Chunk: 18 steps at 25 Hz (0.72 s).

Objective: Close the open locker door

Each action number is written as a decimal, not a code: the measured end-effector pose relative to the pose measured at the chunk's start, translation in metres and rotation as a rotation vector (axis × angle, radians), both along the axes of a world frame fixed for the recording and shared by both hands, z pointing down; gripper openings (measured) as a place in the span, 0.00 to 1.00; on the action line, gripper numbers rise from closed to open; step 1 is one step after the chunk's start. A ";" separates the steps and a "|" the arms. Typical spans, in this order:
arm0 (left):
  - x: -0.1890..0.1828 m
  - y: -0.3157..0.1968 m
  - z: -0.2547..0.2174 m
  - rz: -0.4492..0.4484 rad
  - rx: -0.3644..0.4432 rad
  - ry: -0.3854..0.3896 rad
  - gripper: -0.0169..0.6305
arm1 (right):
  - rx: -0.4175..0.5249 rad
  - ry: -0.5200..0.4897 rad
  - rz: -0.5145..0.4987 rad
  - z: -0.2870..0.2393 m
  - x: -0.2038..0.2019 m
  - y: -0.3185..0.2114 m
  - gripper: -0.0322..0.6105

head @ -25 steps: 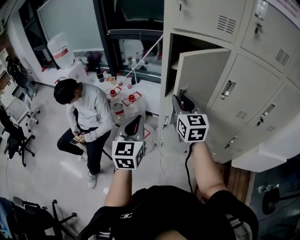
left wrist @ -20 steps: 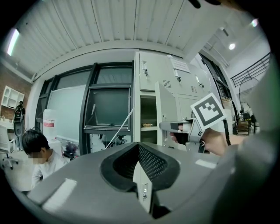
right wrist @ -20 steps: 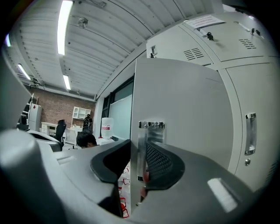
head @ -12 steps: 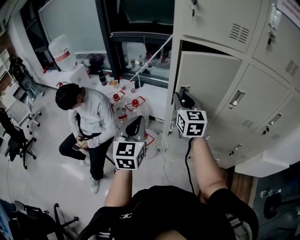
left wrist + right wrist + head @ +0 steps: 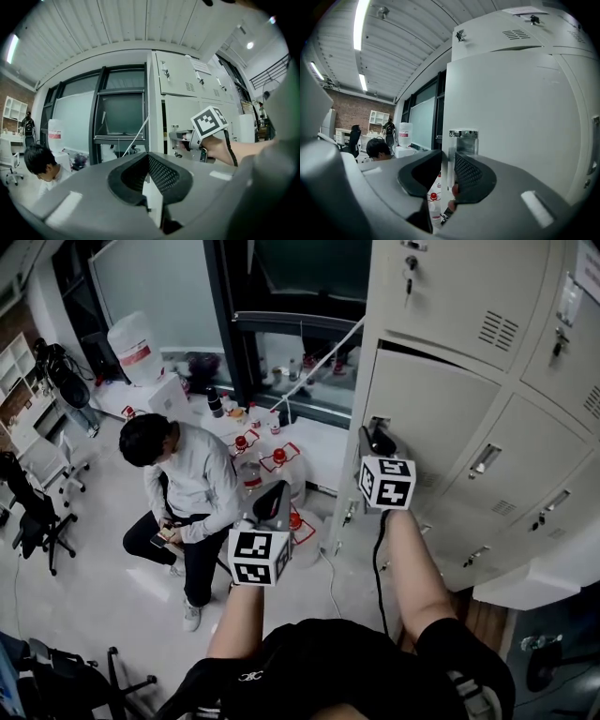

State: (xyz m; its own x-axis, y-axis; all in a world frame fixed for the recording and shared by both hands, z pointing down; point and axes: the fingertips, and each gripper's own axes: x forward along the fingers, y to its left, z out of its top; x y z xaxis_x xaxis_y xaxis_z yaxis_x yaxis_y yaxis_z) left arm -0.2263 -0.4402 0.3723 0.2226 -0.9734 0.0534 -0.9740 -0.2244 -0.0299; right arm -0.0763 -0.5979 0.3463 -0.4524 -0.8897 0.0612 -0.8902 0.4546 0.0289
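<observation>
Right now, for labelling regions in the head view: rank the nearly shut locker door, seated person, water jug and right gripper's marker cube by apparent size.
1. locker door, seated person: largest, too close to rank.
2. water jug, marker cube: smaller, about alike; the cube sits nearer the camera.

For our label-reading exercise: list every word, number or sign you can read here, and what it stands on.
Nothing can be read.
Red label on the water jug: too blurred.
Paper sheet on the lockers: too small.
Logo on the black shirt: too small.
</observation>
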 end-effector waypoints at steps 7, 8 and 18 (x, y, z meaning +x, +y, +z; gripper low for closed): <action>-0.004 -0.004 0.005 -0.006 -0.009 -0.003 0.03 | -0.012 0.015 0.031 0.000 0.001 -0.030 0.20; -0.004 -0.004 0.006 -0.005 -0.011 -0.003 0.03 | -0.013 0.018 0.038 0.000 0.001 -0.033 0.19; -0.006 -0.010 0.011 0.002 -0.022 -0.001 0.03 | -0.026 0.041 0.096 -0.001 0.005 -0.057 0.16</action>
